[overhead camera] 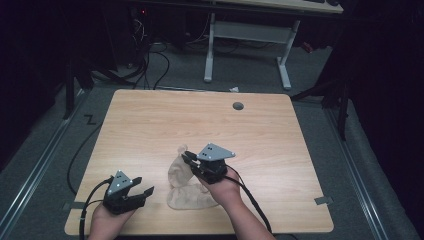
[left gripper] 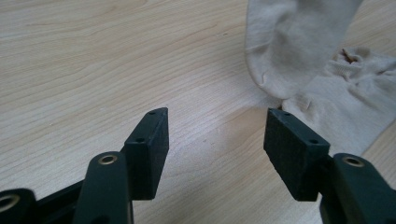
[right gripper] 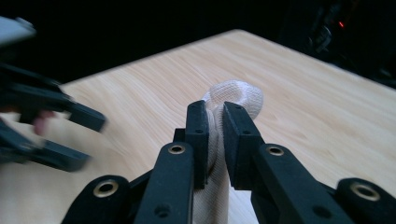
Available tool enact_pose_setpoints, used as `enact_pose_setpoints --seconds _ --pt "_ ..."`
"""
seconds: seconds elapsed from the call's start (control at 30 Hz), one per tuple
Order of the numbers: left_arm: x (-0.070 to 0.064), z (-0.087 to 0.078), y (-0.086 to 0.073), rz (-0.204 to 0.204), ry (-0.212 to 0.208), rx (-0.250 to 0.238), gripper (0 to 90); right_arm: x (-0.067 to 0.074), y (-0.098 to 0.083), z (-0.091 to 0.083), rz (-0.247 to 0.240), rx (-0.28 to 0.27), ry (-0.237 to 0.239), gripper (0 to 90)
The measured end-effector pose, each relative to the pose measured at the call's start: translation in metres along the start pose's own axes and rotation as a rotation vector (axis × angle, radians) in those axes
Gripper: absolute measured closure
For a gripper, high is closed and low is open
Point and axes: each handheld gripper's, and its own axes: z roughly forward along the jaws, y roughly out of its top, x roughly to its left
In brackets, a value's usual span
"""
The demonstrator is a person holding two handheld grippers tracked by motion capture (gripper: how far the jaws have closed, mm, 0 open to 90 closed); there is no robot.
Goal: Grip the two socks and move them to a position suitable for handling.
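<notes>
A cream sock is lifted at its upper end by my right gripper, which is shut on it. In the right gripper view the sock's cuff bulges out above the closed jaws. A second cream sock lies flat on the table beneath the right hand. My left gripper rests low near the table's front left, open and holding nothing. In the left gripper view its jaws stand wide apart, with the hanging sock and the flat sock just beyond them.
The wooden table has a round grey cable hole near its far edge. Behind the table stands a white desk frame with cables on the floor. Each gripper trails a black cable off the front edge.
</notes>
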Motion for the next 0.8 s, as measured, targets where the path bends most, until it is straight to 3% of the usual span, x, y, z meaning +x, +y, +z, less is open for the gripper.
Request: enact_pose_setpoints --seconds 0.3,0.37,0.47,0.63,0.8 --pt "-0.005 0.008 0.008 0.026 -0.028 0.000 40.9 -0.035 -0.042 0.019 0.095 0.158 -0.087 80.0" --pt "-0.006 0.013 0.012 0.032 -0.036 0.005 40.9 -0.037 -0.044 0.018 0.100 0.161 -0.093 79.9" --pt "-0.009 0.022 0.016 0.038 -0.044 0.010 42.2 -0.045 -0.052 0.011 0.122 0.174 -0.127 77.8" --pt "-0.016 0.044 0.029 0.057 -0.073 0.023 42.7 -0.058 -0.068 -0.005 0.153 0.212 -0.213 66.0" --pt "-0.028 0.069 0.046 0.078 -0.098 0.044 43.2 -0.071 -0.083 -0.040 0.213 0.201 -0.296 61.6"
